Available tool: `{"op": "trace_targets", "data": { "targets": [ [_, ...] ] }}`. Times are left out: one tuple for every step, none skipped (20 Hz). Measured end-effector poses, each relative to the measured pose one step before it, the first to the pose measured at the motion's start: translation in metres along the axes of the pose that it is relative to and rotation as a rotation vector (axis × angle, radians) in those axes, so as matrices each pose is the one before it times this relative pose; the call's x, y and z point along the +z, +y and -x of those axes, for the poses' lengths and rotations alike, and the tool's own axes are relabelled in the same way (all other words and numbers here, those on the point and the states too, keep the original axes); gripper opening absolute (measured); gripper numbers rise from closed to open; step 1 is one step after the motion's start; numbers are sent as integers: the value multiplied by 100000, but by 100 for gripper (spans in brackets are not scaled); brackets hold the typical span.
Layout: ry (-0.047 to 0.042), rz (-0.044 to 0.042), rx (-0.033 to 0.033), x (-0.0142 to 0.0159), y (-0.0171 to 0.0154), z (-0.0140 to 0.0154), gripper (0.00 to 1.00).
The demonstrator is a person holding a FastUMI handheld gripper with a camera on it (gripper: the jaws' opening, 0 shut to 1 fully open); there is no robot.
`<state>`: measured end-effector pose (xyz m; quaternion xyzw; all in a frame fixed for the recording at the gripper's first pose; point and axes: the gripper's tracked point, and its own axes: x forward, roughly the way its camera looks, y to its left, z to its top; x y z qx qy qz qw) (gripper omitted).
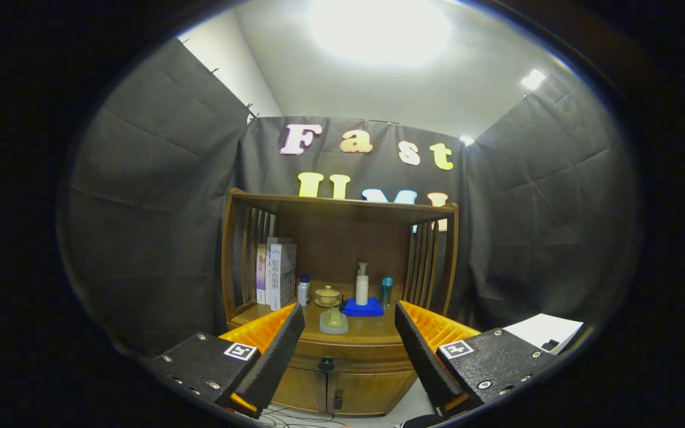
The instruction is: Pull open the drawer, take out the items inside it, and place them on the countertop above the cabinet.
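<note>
Spread gripper facing a closed wooden cabinet in a cloth-walled booth.

The gripper [348,351] has its two ribbed fingers [274,351] wide apart, holding nothing. Just beyond them sits the closed drawer [351,362] with one dark round knob [326,362], above two cabinet doors [333,392]. On the smooth wood countertop [372,333], near to far: one greenish flask [334,320] on a pale coaster, one folded blue cloth [363,307], one lidded cup [327,295], one pump bottle [362,285], one teal glass [386,291], one small white bottle [304,291]; three upright books [276,273] at left. Slatted sides [256,249] carry one shelf board [348,205]. Creased black cloth [152,226] hangs behind, under a white ceiling.

Glaring ceiling light [378,30]; dim booth; fisheye-warped edges.
</note>
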<state>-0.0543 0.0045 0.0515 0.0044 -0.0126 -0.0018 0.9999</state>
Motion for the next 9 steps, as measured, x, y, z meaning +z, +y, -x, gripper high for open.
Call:
{"op": "trace_targets", "data": {
  "targets": [
    [-89, 453, -1712, -38, -709, 27, 95],
    [-355, -348, -1019, 82, -450, 0, 95],
    [-497, -896, -135, 171, -128, 70, 95],
    [-504, -945, 154, 132, -155, -34, 95],
    [-231, -903, -32, 40, -269, -16, 95],
    [392, -824, 333, -158, -121, -48, 95],
    [125, -684, 305, -118, -30, -36, 95],
    [93, -144, -73, 17, -97, -17, 95],
    [225, 206, -197, -103, -128, 4, 95]
  ]
}}
